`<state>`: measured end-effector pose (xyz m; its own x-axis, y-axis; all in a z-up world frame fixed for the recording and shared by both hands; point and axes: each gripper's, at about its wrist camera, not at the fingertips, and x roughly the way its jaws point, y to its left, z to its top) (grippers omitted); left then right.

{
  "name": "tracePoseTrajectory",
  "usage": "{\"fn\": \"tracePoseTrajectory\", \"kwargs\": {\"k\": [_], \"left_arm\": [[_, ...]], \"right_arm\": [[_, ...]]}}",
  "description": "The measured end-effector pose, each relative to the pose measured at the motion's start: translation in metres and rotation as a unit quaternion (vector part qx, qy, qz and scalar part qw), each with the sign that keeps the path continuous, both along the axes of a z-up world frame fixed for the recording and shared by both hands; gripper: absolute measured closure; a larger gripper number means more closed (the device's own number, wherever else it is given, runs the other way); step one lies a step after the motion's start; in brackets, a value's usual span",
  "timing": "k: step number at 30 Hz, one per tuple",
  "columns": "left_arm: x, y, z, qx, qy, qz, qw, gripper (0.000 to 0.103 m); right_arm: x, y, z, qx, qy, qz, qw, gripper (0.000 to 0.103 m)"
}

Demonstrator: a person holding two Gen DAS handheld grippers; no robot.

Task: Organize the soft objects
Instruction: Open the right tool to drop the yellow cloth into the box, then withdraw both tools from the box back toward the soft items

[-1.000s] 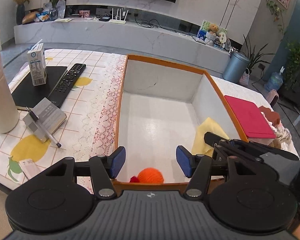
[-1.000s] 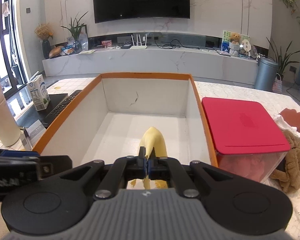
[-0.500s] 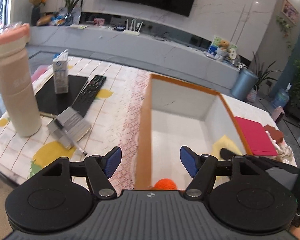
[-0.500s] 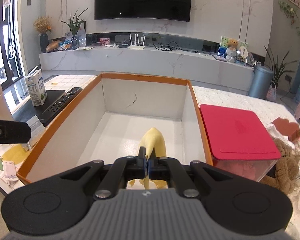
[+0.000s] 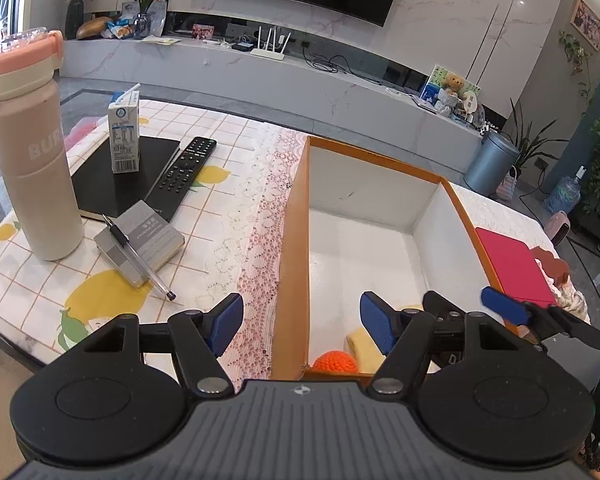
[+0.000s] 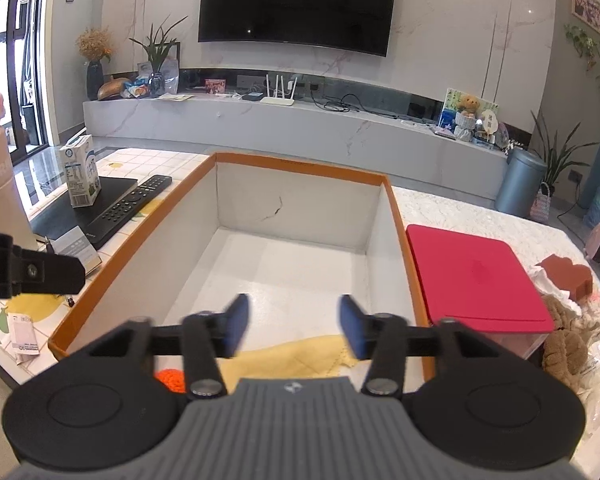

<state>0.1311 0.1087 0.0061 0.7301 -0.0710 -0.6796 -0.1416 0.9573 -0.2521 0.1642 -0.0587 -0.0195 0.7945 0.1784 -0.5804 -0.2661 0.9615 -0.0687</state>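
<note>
An orange-rimmed box (image 6: 384,178) with a white inside stands on the table. A yellow cloth (image 6: 300,354) lies on its floor at the near end, beside an orange knitted ball (image 6: 171,378). My right gripper (image 6: 294,326) is open and empty just above the cloth. My left gripper (image 5: 302,322) is open and empty, held over the box's near left wall (image 5: 294,248). The ball (image 5: 336,361) and cloth (image 5: 363,346) show below it. The right gripper's fingers (image 5: 504,306) show at the right of the left wrist view.
Left of the box are a pink bottle (image 5: 32,148), a milk carton (image 5: 124,132), a remote (image 5: 182,178), a black pad, and a grey notebook with a pen (image 5: 138,250). To the right are a red-lidded container (image 6: 476,276), a brown plush (image 6: 566,350) and crumpled wrapping.
My right gripper opened and let go of the yellow cloth, which now lies flat in the box. My left gripper drew back and to the left, staying open.
</note>
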Motion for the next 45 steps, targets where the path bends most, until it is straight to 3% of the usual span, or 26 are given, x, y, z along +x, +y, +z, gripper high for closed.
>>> {"fn": "tracePoseTrajectory", "kwargs": {"k": [3, 9, 11, 16, 20, 23, 29, 32, 36, 39, 45], "left_arm": [[-0.002, -0.001, 0.003, -0.002, -0.002, -0.001, 1.0000, 0.024], [-0.009, -0.004, 0.012, -0.001, -0.017, -0.006, 0.9998, 0.024], [-0.013, -0.006, 0.016, 0.004, -0.028, -0.012, 0.9995, 0.017], [-0.034, -0.013, 0.032, 0.015, -0.108, 0.005, 0.9940, 0.000], [-0.044, -0.018, 0.050, 0.011, -0.146, 0.021, 0.9891, 0.000], [-0.050, -0.026, 0.058, 0.010, -0.160, 0.000, 0.9871, 0.000], [-0.056, -0.048, 0.063, 0.019, -0.163, -0.025, 0.9861, 0.000], [-0.058, -0.062, 0.067, 0.034, -0.159, -0.016, 0.9866, 0.000], [-0.060, -0.093, 0.074, 0.058, -0.161, -0.042, 0.9844, 0.000], [-0.057, -0.118, 0.073, 0.071, -0.155, -0.064, 0.9832, 0.000], [-0.037, -0.170, 0.066, 0.092, -0.149, -0.097, 0.9799, 0.000]], "right_arm": [[-0.004, 0.002, 0.003, -0.008, -0.013, 0.003, 1.000, 0.018], [-0.012, -0.002, 0.014, 0.003, -0.029, -0.002, 1.000, 0.003], [-0.015, -0.002, 0.019, -0.002, -0.040, 0.000, 0.999, 0.003], [-0.027, -0.009, 0.033, 0.004, -0.055, -0.004, 0.998, 0.003], [-0.037, -0.021, 0.047, 0.023, -0.063, -0.014, 0.998, 0.003], [-0.047, -0.035, 0.060, 0.038, -0.074, -0.026, 0.996, 0.003], [-0.068, -0.082, 0.095, 0.089, -0.091, -0.051, 0.991, 0.003], [-0.077, -0.108, 0.115, 0.085, -0.109, -0.065, 0.988, 0.003], [-0.087, -0.148, 0.135, 0.088, -0.124, -0.079, 0.985, 0.003], [-0.084, -0.183, 0.143, 0.109, -0.118, -0.115, 0.980, 0.003], [-0.075, -0.239, 0.151, 0.089, -0.127, -0.162, 0.974, 0.003]]}}
